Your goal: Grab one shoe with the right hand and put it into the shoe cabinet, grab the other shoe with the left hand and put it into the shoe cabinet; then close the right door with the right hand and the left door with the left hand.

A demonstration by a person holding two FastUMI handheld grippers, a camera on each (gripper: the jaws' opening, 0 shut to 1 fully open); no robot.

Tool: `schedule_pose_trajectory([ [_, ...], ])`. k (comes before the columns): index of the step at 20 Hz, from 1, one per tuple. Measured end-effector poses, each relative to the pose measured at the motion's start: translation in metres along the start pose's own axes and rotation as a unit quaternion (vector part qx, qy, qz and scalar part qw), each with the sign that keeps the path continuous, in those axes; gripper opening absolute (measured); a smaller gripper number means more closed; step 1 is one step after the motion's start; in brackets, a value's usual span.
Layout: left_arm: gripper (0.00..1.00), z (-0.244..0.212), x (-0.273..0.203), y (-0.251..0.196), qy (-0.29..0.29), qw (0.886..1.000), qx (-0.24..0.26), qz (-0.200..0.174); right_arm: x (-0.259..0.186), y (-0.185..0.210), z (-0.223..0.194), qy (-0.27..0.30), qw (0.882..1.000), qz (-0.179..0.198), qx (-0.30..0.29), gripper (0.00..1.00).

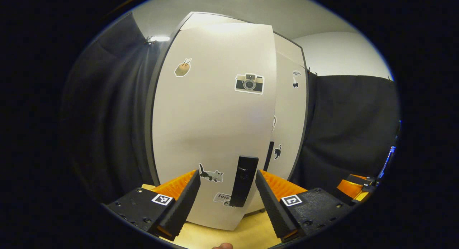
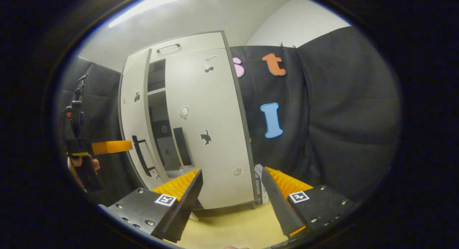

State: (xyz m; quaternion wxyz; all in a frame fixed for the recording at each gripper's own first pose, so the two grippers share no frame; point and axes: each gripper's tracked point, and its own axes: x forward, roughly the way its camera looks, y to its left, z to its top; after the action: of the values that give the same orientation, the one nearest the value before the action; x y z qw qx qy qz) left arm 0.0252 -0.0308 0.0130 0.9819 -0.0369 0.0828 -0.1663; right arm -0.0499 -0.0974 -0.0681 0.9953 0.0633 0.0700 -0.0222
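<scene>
Now shoe cabinet (image 2: 193,127) L door (image 1: 211,123) ajar, R door (image 2: 211,134) closed; both hand-held grippers spread.

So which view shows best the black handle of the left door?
The left gripper view: the handle stands close and full-face between the open fingers of the left claw. The right gripper view shows the same handle far off and thin, seen from the side, near the left claw.

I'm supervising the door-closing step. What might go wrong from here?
1. The left door is ajar, and its black handle sits between the open fingers of the left gripper; pushing might snag it.
2. In the right gripper view, the gap beside the right door remains, so the doors may end unlatched.
</scene>
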Motion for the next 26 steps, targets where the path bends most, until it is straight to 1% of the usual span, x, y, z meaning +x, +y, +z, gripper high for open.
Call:
schedule_pose_trajectory([
  [7,0.95,0.001,0.005,-0.008,-0.004,1.0,-0.005,-0.003,0.01,0.013,0.002,-0.002,1.0,0.014,-0.008,0.98],
  [16,0.95,-0.001,0.005,-0.005,-0.003,1.0,-0.004,0.009,0.031,0.041,0.008,-0.008,0.999,0.045,-0.015,0.98],
  [21,0.95,-0.001,0.005,0.002,-0.005,1.0,0.0,0.026,0.04,0.051,0.008,-0.009,0.998,0.051,-0.021,0.98],
  [26,0.95,-0.003,-0.001,0.012,-0.005,0.999,0.006,0.05,0.054,0.063,0.019,-0.018,0.998,0.056,-0.025,0.98],
])
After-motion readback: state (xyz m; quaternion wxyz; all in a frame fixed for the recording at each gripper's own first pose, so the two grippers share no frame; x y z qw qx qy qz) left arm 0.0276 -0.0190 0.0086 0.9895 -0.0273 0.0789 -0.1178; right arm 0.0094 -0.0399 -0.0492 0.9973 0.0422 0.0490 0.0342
